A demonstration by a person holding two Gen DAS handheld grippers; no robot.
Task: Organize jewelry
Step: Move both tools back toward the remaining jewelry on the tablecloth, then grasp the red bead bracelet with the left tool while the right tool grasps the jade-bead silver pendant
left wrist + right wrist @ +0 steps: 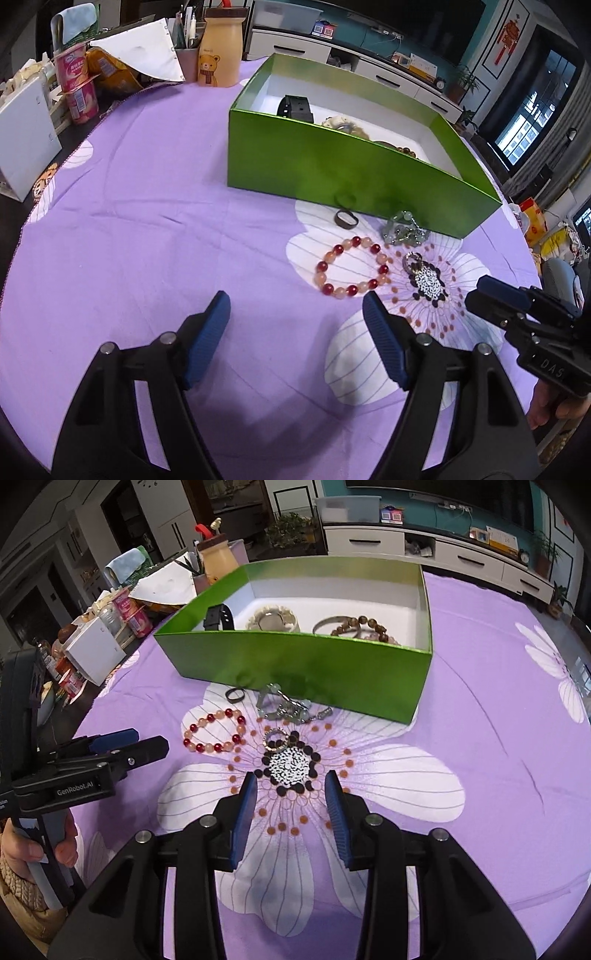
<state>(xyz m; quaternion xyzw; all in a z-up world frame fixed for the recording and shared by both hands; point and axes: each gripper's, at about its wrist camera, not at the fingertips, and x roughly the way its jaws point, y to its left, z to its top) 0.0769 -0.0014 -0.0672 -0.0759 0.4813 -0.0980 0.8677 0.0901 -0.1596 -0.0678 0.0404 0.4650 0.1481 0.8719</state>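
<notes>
red bead bracelet (pixel 352 267) | judged light, floppy, slippery; best pinched across one strand | left gripper (pixel 295 314) released | right gripper (pixel 291 788) released, nothing held

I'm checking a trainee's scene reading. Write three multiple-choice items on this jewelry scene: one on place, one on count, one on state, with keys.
1. Where does the red and peach bead bracelet lie?
A. in the green box
B. on the purple cloth
C. in a gripper

2. How many loose pieces lie on the cloth before the green box?
A. two
B. four
C. seven

3. The right gripper is:
A. open, empty
B. shut on a ring
C. shut on the box

Key: B, it rests on the purple cloth; B, bracelet, dark ring, green bead strand, silver ring; A, fingers apart, nothing between.
</notes>
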